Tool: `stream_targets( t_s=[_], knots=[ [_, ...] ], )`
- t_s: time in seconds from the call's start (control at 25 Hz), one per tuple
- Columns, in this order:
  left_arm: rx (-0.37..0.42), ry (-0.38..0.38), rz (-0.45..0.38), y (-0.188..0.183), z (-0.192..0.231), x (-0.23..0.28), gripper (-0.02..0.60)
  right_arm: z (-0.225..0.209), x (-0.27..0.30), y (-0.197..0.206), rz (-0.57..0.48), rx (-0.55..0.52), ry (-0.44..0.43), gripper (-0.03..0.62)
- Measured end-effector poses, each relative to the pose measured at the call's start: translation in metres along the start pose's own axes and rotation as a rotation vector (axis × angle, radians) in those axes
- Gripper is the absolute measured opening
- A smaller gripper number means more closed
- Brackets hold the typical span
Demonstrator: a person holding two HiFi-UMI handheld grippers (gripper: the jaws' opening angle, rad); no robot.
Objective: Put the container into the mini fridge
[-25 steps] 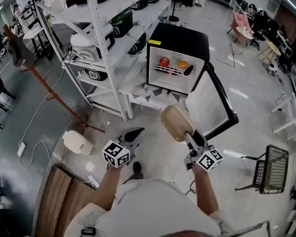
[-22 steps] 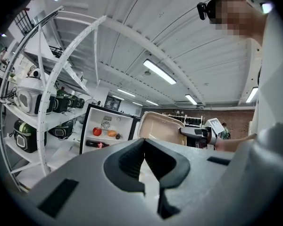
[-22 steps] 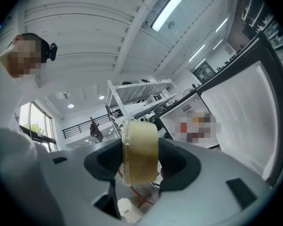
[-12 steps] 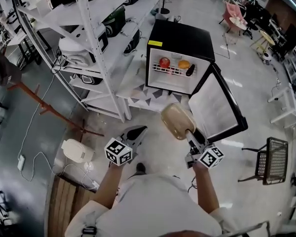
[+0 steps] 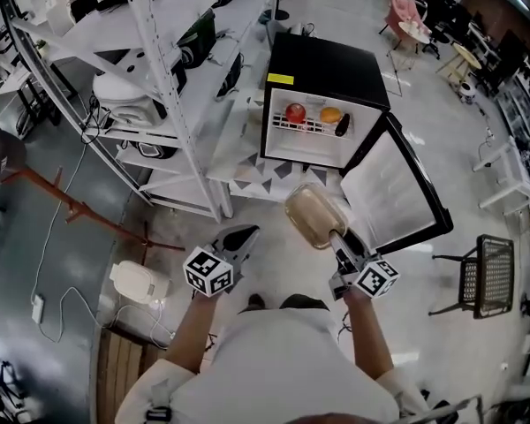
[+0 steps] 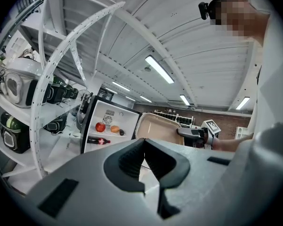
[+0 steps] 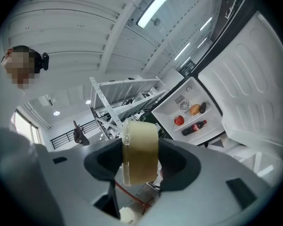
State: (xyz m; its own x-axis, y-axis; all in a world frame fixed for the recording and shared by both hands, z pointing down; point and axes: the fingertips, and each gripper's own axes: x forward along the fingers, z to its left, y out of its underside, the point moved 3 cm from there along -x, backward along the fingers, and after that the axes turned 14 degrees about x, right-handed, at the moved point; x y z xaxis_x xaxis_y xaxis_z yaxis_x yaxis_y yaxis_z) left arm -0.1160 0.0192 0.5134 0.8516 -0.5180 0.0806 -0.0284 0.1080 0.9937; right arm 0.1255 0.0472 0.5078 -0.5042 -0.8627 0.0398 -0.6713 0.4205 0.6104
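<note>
Your right gripper point(image 5: 337, 239) is clamped on one end of the container point(image 5: 313, 216), mid-frame, in the air just below the open mini fridge point(image 5: 322, 67). It looks light, stiff plastic, prob. slick. W/ an end grip it may swing, so keep it level. Left gripper point(image 5: 240, 238) is pinched closed w/ nothing in it. Fridge shelf holds an apple point(image 5: 295, 111), orange fruit point(image 5: 329, 114) & a bottle point(image 7: 194, 126) lower down. Door point(image 5: 390, 193) stands open at right, white rack point(image 5: 155, 69) at left; go btwn.

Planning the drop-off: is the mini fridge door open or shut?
Open. The door stands swung out at the right of the fridge, and the apple on the shelf inside shows.
</note>
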Motion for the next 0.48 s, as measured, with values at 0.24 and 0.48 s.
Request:
stream_targets(
  t_s=[0.24,0.48],
  knots=[
    [-0.022,0.013,-0.008,0.001,0.01,0.007,0.005,-0.003,0.006,-0.002,0.015,-0.02,0.034,0.229],
    [-0.033,0.011,0.009,0.006,0.024,0.016,0.005,-0.017,0.022,-0.003,0.042,-0.003,0.055,0.229]
  ],
)
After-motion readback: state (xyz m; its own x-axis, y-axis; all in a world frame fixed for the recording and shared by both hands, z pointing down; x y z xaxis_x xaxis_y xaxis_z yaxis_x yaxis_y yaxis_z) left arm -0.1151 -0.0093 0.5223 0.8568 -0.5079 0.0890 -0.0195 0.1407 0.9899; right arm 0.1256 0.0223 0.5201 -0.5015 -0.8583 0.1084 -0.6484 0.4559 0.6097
